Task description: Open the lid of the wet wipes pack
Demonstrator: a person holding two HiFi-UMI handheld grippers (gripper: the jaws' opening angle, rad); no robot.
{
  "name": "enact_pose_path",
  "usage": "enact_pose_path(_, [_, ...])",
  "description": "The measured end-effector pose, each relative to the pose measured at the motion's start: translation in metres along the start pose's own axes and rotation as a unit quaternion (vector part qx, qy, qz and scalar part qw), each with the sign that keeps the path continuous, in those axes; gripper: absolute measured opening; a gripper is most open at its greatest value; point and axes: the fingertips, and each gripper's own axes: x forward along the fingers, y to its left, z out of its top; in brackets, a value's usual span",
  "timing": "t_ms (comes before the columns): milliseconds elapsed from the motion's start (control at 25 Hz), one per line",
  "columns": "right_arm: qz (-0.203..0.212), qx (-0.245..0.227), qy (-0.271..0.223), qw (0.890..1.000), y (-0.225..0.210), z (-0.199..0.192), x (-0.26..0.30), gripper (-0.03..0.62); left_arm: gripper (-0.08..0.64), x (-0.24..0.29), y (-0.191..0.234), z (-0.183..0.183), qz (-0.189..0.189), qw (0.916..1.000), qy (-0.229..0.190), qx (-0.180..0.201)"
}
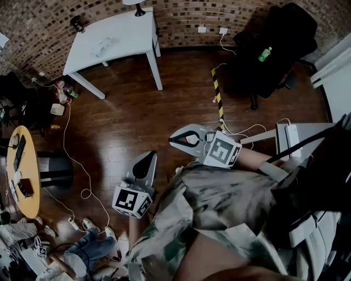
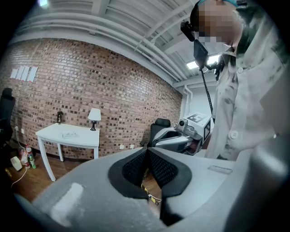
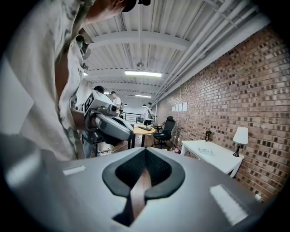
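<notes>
The left gripper [image 1: 147,160] and right gripper [image 1: 176,140] both have jaws pressed together, holding nothing. A green bottle [image 1: 265,54] rests on the black chair [image 1: 288,30], well apart

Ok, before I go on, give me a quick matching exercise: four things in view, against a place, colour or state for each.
Things:
1. white table
2. round table
3. green bottle
4. left gripper

Matches:
A. shut, nothing in it
B. on the black chair
C. against the brick wall
D. yellow top, at the head view's left edge

Pairs: 1-C, 2-D, 3-B, 4-A.
</notes>
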Motion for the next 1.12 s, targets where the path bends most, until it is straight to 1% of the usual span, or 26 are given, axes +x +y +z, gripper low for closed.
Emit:
enact_pose_path(240, [-0.006, 0.001, 0.0, 1.0, -0.014, 0.006, 0.002, 0.006, 0.003, 0.009, 0.012, 0.006, -0.002, 1.0, 0.005, -0.002])
enact_pose_path(600, [-0.002, 0.007, -0.01, 1.0, -0.04, -0.009, 0.002, 0.006, 0.003, 0.037, 0.026, 0.002, -0.004, 1.0, 0.008, -0.003])
enact_pose_path(880, [0.001, 0.008, -0.015, 1.0, -0.084, -0.015, -0.004, 0.006, 0.003, 0.076, 0.04, 0.023, 0.001, 0.9999, 0.012, -0.002])
enact_pose_path(1120, [0.007, 0.013, -0.02, 1.0, -0.137, -0.022, -0.012, 0.006, 0.003, 0.126, 0.058, 0.042, 0.005, 0.9999, 0.011, 0.0])
